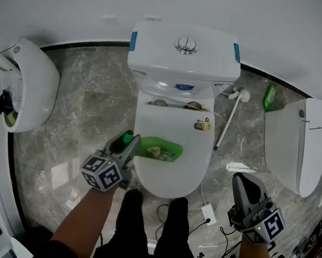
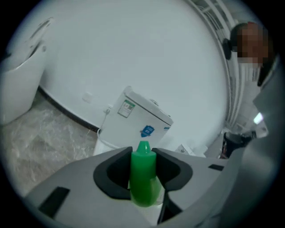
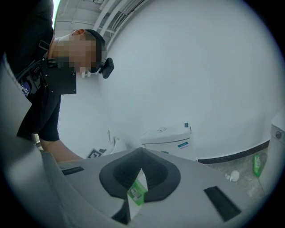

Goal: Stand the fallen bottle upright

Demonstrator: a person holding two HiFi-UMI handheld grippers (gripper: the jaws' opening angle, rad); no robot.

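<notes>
A green bottle hangs sideways over the closed white toilet lid, cap end to the left. My left gripper is shut on its neck. In the left gripper view the green cap sticks out between the dark pads, which press on both sides of it. I cannot tell whether the bottle's body touches the lid. My right gripper is low at the right, beside the toilet. Its jaws are shut, tips together, holding nothing.
The white cistern stands behind the lid, with a small gold lock on the seat's rear. A white brush and a second green bottle are by the right wall. Other toilets stand left and right. Cables and a socket lie on the floor.
</notes>
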